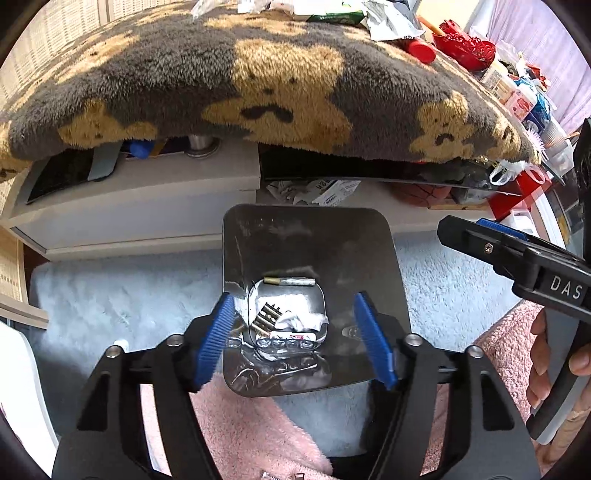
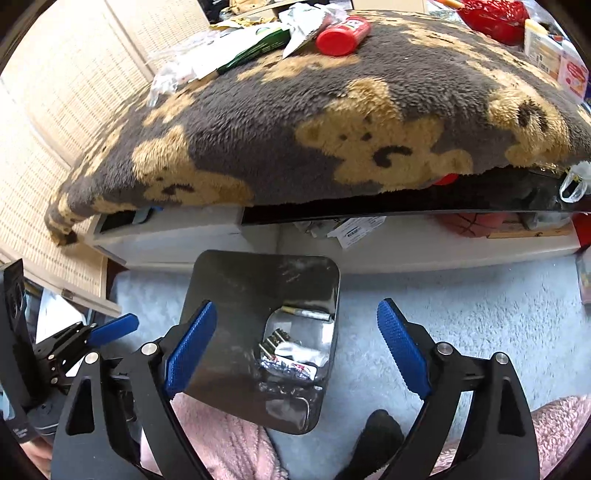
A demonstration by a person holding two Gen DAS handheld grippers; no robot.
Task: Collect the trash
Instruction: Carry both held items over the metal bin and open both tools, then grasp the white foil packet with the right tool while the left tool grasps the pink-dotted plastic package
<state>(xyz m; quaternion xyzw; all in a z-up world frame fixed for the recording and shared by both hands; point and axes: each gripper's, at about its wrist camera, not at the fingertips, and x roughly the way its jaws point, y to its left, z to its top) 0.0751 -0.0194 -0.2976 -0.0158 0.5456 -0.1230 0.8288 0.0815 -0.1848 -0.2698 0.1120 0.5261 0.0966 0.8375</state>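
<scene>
A shiny black trash bin (image 1: 314,251) stands on the pale blue rug; it also shows in the right wrist view (image 2: 255,291). At its bottom lie batteries (image 1: 264,317), a pen-like stick (image 1: 290,281) and crumpled white wrappers (image 1: 301,320). My left gripper (image 1: 293,341) is open and empty, its blue pads on either side of the bin's opening, above it. My right gripper (image 2: 295,354) is open and empty, above the bin's right edge; it also shows from the side in the left wrist view (image 1: 480,236). More trash (image 2: 258,37) lies on the bear-patterned blanket (image 2: 332,129).
A low table covered by the blanket (image 1: 258,85) overhangs behind the bin. A red bottle (image 2: 341,33), a red basket (image 1: 465,44) and boxes (image 1: 513,92) sit on it. Papers (image 1: 328,192) and a ball (image 1: 424,194) lie underneath. A pink fluffy fabric (image 1: 251,435) is near me.
</scene>
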